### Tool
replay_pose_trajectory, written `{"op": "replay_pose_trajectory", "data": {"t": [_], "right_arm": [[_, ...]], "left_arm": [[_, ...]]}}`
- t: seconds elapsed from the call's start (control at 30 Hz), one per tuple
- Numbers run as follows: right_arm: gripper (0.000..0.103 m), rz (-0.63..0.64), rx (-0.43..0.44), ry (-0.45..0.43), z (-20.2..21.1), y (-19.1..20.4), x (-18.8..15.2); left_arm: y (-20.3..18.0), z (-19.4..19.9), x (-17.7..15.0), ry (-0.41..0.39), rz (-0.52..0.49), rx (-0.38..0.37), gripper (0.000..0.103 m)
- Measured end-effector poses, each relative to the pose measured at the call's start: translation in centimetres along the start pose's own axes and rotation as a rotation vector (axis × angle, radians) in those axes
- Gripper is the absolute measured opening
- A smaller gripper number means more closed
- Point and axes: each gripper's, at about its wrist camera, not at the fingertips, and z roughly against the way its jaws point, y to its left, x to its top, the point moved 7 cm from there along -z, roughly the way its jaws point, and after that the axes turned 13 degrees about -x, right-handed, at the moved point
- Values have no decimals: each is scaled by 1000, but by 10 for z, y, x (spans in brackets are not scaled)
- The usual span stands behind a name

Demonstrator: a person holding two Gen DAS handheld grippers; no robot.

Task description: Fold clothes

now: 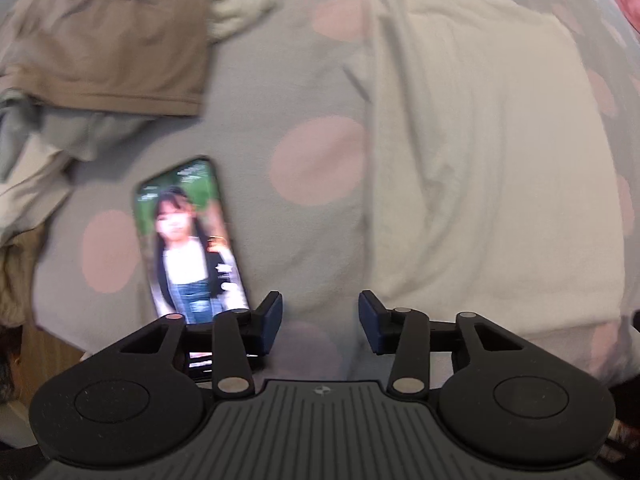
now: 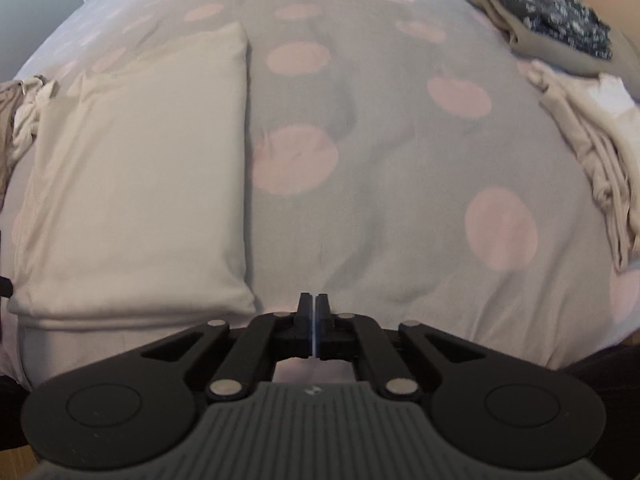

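Just right of the spread left gripper and left of the pressed-together, empty right gripper lies the cream garment, long axis running away from both; the right sits nearer its corner, I'd judge.

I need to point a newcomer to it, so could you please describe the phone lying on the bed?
On the grey bedspread with pink dots, look between the tan garment and the folded cream garment. The phone lies flat there, the only glowing, hard rectangle among soft cloth.
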Motion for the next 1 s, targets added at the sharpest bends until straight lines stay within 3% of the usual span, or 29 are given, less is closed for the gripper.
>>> {"op": "replay_pose_trajectory", "data": {"t": [0.1, 0.2, 0.3, 0.4, 0.53, 0.67, 0.77, 0.83, 1.0], "right_arm": [[5, 44, 27, -16, 9, 4, 18], [6, 113, 66, -6, 14, 14, 37], [11, 185, 105, 8, 16, 25, 56], [17, 239, 98, 4, 11, 34, 72], [18, 242, 141, -12, 6, 43, 88], [18, 237, 245, -5, 0, 55, 89], [21, 283, 254, 3, -10, 66, 80], [21, 308, 232, 10, -18, 70, 74], [21, 309, 238, 29, -30, 72, 71]], "left_arm": [[25, 15, 7, -42, 56, 20, 38], [21, 13, 28, -51, 84, -122, 38], [-17, 25, 30, -79, 16, -202, 38], [-54, 37, 37, -140, -86, -222, 39], [-54, 9, 69, -160, -94, -252, 40], [-49, -10, 81, -166, -93, -215, 39], [-51, -12, 84, -207, -86, -228, 25], [-53, -11, 84, -232, -85, -226, 8], [-42, -18, 88, -233, -78, -128, 0]]}}
